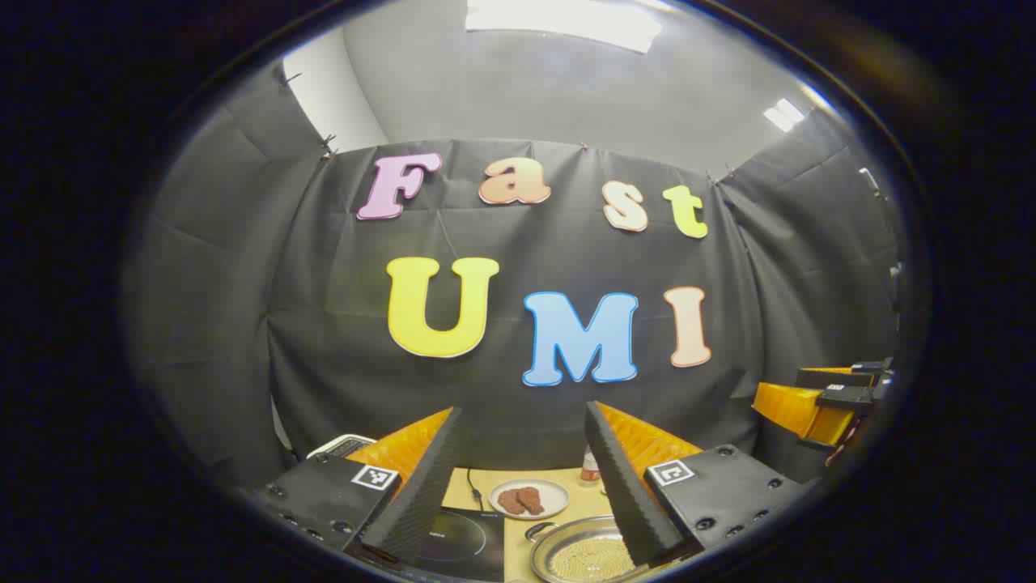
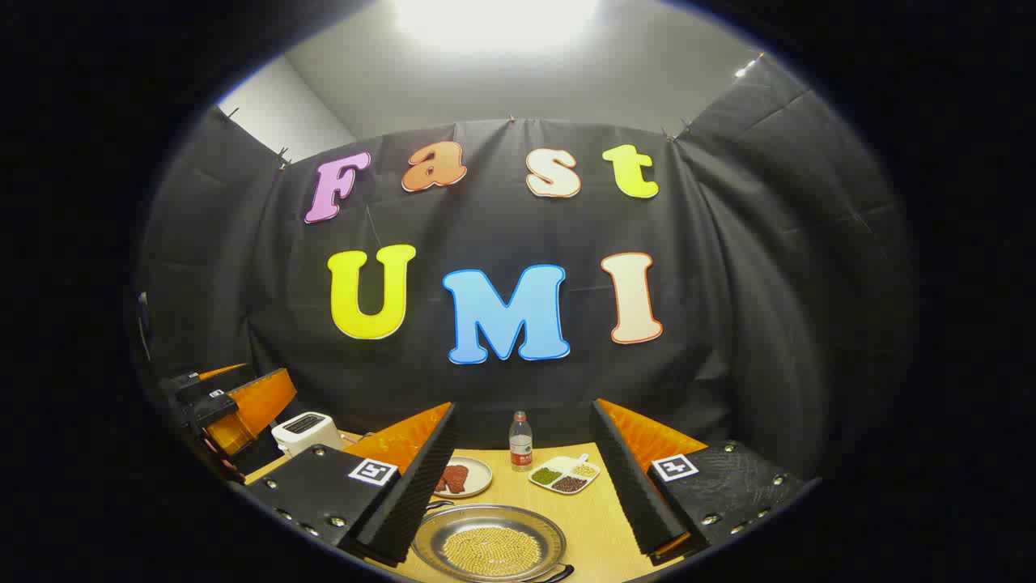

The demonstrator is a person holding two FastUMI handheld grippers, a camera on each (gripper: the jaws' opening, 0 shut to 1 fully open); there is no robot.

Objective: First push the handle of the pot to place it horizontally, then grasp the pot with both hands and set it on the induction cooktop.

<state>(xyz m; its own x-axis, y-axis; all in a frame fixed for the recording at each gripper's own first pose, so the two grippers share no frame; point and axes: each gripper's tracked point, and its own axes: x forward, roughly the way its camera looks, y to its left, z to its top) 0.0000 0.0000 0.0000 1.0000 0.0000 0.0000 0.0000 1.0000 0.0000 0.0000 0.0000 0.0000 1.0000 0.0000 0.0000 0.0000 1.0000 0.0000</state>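
Note:
A shallow silver pot point(image 2: 490, 542) holding yellowish grains sits on the wooden table point(image 2: 599, 518), low between my right gripper's fingers. One dark loop handle point(image 2: 558, 573) shows at its near right rim, another at its far left. My right gripper point(image 2: 524, 403) is open, held above the table. In the left gripper view the pot point(image 1: 579, 557) lies at the bottom right, beside the black induction cooktop point(image 1: 461, 541) on its left. My left gripper point(image 1: 522, 407) is open and holds nothing. Each gripper also appears off to the side in the other's view: right gripper point(image 1: 825, 401), left gripper point(image 2: 235, 405).
A plate with meat pieces point(image 2: 460, 478) lies behind the pot. Farther back stand a small bottle point(image 2: 520, 441) and a divided dish of beans point(image 2: 565, 475). A white toaster point(image 2: 306, 431) stands at the table's back left. The black cloth wall closes the back.

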